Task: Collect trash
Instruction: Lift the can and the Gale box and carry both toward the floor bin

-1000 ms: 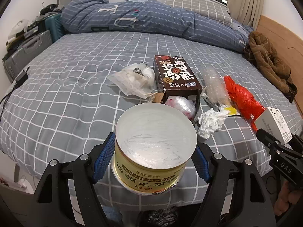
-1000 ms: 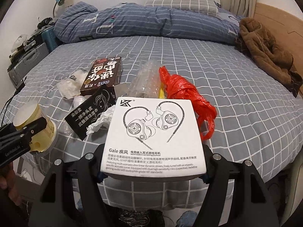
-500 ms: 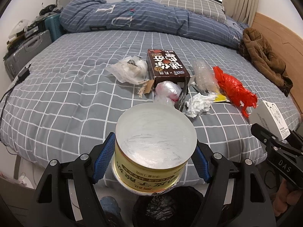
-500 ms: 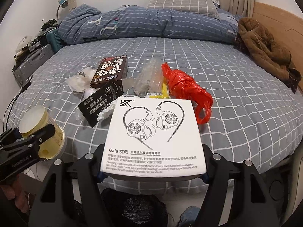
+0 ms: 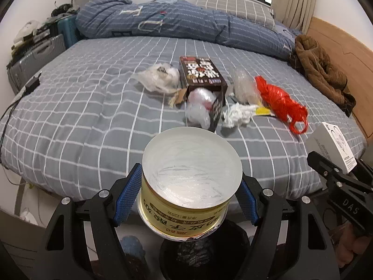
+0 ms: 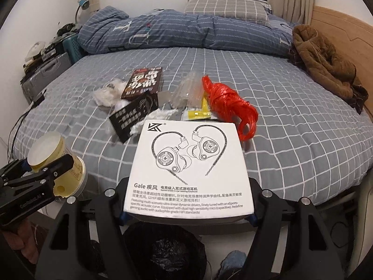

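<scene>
The left tongs (image 5: 190, 191) are clenched on a yellow tub (image 5: 186, 200), blue pads pressing its sides, its pale base facing the camera. The right tongs (image 6: 187, 212) grip a white earphone box (image 6: 190, 168) by its lower edges, printed face up. Both are held off the foot of the bed (image 5: 93, 116), above a bin with a black liner (image 6: 163, 252) on the floor; in the left view the tub hangs directly over the bin's mouth (image 5: 200, 254).

On the grey checked cover beyond lies the rest of the trash, clustered together: a crumpled white tissue (image 5: 237, 115), a black carton with white lettering (image 6: 134, 117), a yellow packet (image 6: 198, 113), a red plastic bag (image 6: 229, 106), what looks like clear plastic wrapping (image 6: 190, 91), though it is blurred, a dark brown box (image 5: 200, 74) and a white plastic bag (image 5: 159, 79) beside it.

Farther back a brown jacket (image 6: 326, 65) lies at the right edge, and a rolled blue duvet (image 6: 186, 32) runs across the head of the bed.
</scene>
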Available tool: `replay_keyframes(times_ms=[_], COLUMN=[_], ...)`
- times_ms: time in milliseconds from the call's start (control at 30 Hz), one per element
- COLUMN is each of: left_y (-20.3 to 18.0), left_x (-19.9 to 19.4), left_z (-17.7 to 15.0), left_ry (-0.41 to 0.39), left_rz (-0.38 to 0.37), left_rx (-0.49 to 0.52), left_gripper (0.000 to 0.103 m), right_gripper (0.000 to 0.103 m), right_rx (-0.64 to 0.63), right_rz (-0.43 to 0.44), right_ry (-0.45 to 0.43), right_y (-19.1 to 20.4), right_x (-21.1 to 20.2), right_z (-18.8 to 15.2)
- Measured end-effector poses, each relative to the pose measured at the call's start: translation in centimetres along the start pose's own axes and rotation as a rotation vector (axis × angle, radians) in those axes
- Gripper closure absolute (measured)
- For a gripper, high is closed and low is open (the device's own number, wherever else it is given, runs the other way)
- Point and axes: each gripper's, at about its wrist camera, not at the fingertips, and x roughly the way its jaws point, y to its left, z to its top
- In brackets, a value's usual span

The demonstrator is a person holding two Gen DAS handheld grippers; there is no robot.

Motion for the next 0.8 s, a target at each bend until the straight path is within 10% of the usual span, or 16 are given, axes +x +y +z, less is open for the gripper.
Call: replay_keyframes(times_ms=[800], left_y=[-0.1], left_x=[-1.9], left_z=[-5.8], left_ry=[0.068], left_rz=[-0.005], left_rx=[0.01], left_gripper=[0.03], right_gripper=[0.036], right_rx=[-0.011], right_rz=[0.016], right_ry=[0.086], right_y=[1.3], right_x=[-1.3], right_z=[-6.2])
